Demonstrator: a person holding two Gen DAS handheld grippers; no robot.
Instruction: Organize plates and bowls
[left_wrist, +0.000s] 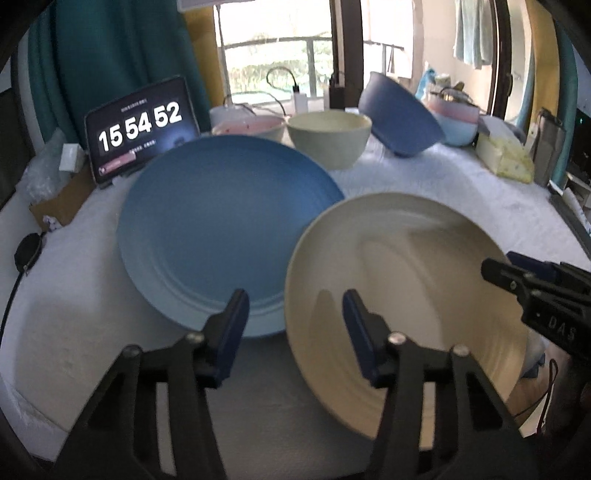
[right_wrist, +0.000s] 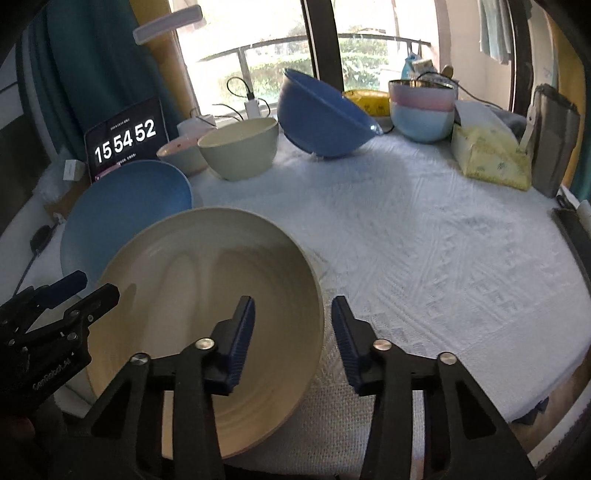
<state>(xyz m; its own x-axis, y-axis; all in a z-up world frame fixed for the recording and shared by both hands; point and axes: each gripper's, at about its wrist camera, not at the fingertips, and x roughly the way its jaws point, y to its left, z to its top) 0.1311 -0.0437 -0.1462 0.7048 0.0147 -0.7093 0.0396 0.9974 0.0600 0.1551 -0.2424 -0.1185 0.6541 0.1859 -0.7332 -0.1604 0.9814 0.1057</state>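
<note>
You have both grippers low over the near edge of the white textured cloth (right_wrist: 424, 229) that covers the table, one on each side of the round cream plastic plate (left_wrist: 402, 280). That plate lies flat at the front. Its left rim touches or slightly overlaps the round blue plastic plate (left_wrist: 221, 229), though you cannot tell which from here.

Your left gripper (left_wrist: 295, 314) is partly spread, nothing pinched. Its jaws straddle the cream plate's left rim, one finger over the blue plate's near edge and the other over the cream plate's inner floor. Your right gripper (right_wrist: 293, 321) is likewise half-spread and empty, and it straddles the opposite rim, with its left finger above the plate's inside and its right finger above bare cloth. In neither view do the pads look pressed onto the rim.

The move ahead turns on this: the rim runs between each pair of fingers, roughly along the way the fingers point, so each pinch has to bite across the rim's thickness. Both hands sit about equally near. The left pinch looks the tighter of the two, since the blue plate sits right beside its outer finger and could be caught too.

At the back stand a pale green bowl (right_wrist: 240, 151), a pinkish bowl (right_wrist: 177, 149), a tilted dark blue bowl (right_wrist: 325, 118) and a stacked pink and light blue pair (right_wrist: 423, 110), none yet gathered.
</note>
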